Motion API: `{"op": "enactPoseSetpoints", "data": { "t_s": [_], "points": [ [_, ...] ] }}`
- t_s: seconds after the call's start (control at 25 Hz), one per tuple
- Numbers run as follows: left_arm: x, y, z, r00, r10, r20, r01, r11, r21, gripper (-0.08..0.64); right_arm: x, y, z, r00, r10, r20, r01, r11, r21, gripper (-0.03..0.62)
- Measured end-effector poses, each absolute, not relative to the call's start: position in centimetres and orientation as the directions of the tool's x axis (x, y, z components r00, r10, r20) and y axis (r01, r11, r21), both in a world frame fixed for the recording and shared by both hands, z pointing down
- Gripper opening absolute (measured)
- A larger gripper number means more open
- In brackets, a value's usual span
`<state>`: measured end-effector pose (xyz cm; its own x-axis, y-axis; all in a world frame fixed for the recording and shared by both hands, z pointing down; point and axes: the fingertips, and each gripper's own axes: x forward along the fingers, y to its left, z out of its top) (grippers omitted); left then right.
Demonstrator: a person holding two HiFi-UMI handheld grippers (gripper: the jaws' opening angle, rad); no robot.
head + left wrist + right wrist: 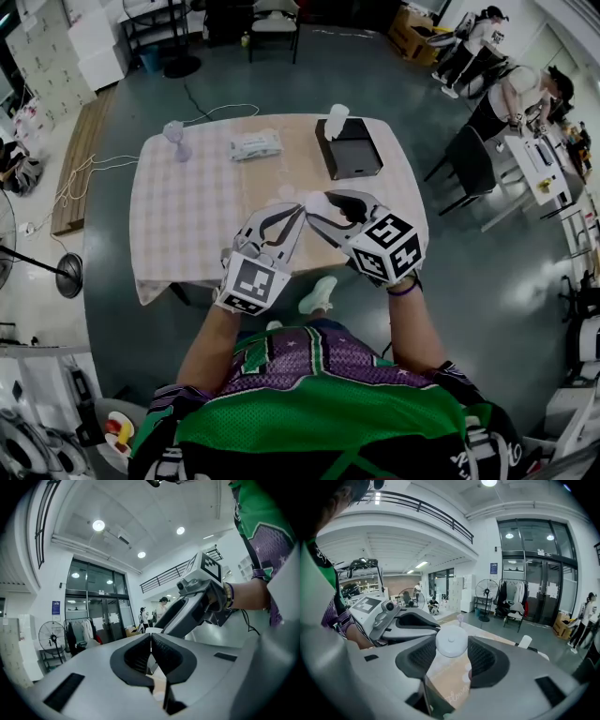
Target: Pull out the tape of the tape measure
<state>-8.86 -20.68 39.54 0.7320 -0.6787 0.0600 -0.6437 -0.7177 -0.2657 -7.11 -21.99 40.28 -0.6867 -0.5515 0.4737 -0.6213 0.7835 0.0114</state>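
I hold both grippers in the air above the checked table (187, 216), tips meeting. The tape measure (451, 641), a small white round case, sits between the pads (483, 658) of my right gripper (451, 649), which is shut on it; in the head view the case (317, 199) shows at that gripper's tip (319, 208). My left gripper (151, 641) is shut, its pads pressed together right at the case, with a thin pale strip (149, 665), seemingly the tape's end, pinched between them. In the head view the left gripper (298, 216) points up and right toward the case.
On the table lie a black box (352, 150), a white packet (255, 144), a white cup (336, 116) and a small purple object (176, 136). A dark chair (469, 164) stands to the right. People sit at the far right. A fan (66, 272) stands at the left.
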Motion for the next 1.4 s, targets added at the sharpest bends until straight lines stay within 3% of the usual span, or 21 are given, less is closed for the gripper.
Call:
{"op": "enactPoseSetpoints", "data": {
  "t_s": [0.44,1.4],
  "points": [
    [-9.5,-20.7,39.8,0.717,-0.694,0.067,-0.661,-0.708,-0.248,0.025,-7.0,-22.4,40.7,-0.680,-0.579,0.451,-0.649,0.761,-0.002,0.218],
    [-15.1,-21.5,40.5,0.613,-0.787,0.076,-0.759,-0.612,-0.223,0.025,0.8,-26.5,41.4,-0.447,-0.791,0.418,-0.879,0.476,-0.038,0.218]
  ]
}}
